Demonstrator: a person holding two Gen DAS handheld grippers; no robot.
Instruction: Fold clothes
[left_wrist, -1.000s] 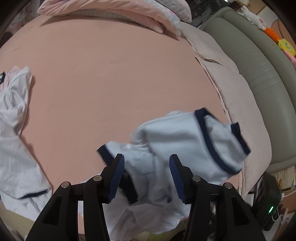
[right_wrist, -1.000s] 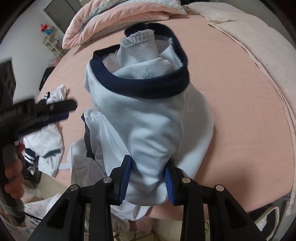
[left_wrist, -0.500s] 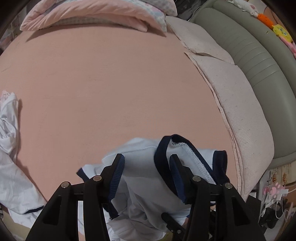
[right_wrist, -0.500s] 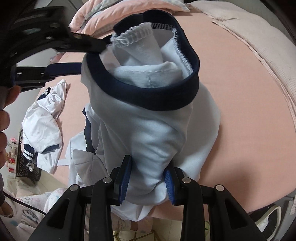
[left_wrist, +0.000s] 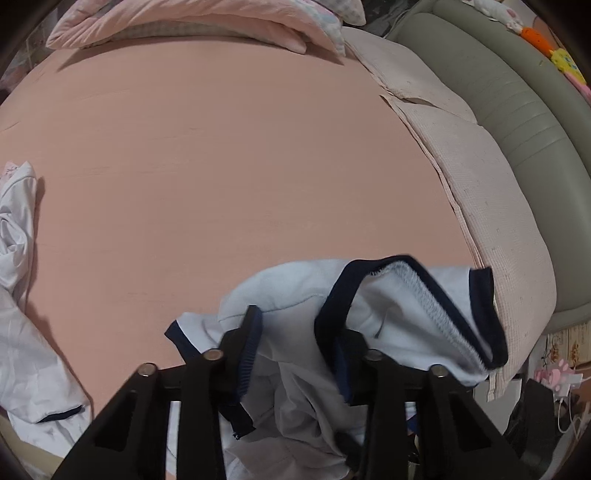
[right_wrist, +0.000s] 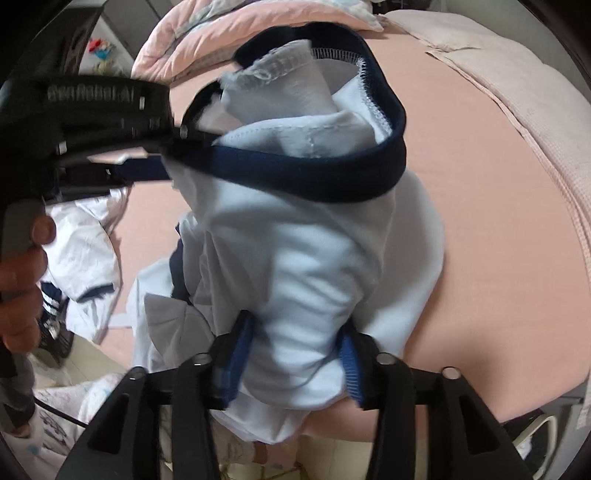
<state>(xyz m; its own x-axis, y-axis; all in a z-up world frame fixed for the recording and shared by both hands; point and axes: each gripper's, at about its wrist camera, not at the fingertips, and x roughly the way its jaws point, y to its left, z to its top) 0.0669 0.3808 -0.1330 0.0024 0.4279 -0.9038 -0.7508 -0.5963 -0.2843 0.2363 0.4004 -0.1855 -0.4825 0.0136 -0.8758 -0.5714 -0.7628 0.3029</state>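
Right tongs (right_wrist: 295, 354): jaws closed partway on a thick bunch of the pale blue garment (right_wrist: 314, 266); cloth fills the gap between the blue pads. From that grip the garment's long axis runs up and away from the camera, ending in a navy-trimmed opening (right_wrist: 332, 177) that faces away toward the pillows.

Left tongs (left_wrist: 295, 343): jaws apart, garment cloth (left_wrist: 288, 398) lying between them. The navy band (left_wrist: 327, 317) drapes over the right-hand finger; whether the pads actually pinch it, cannot tell. In the right wrist view the left tongs (right_wrist: 184, 147) enter from the left, tips blurred at the navy rim, with a hand (right_wrist: 22, 280) on the handle.

Garment sits at the near edge of the bed (left_wrist: 221, 166), pink sheet, partly hanging over it. White clothes (left_wrist: 18, 295) lie in a heap to the left. Further off: pink bedding (left_wrist: 192, 18) at the head, a grey-green padded headboard (left_wrist: 509, 110) along the right.
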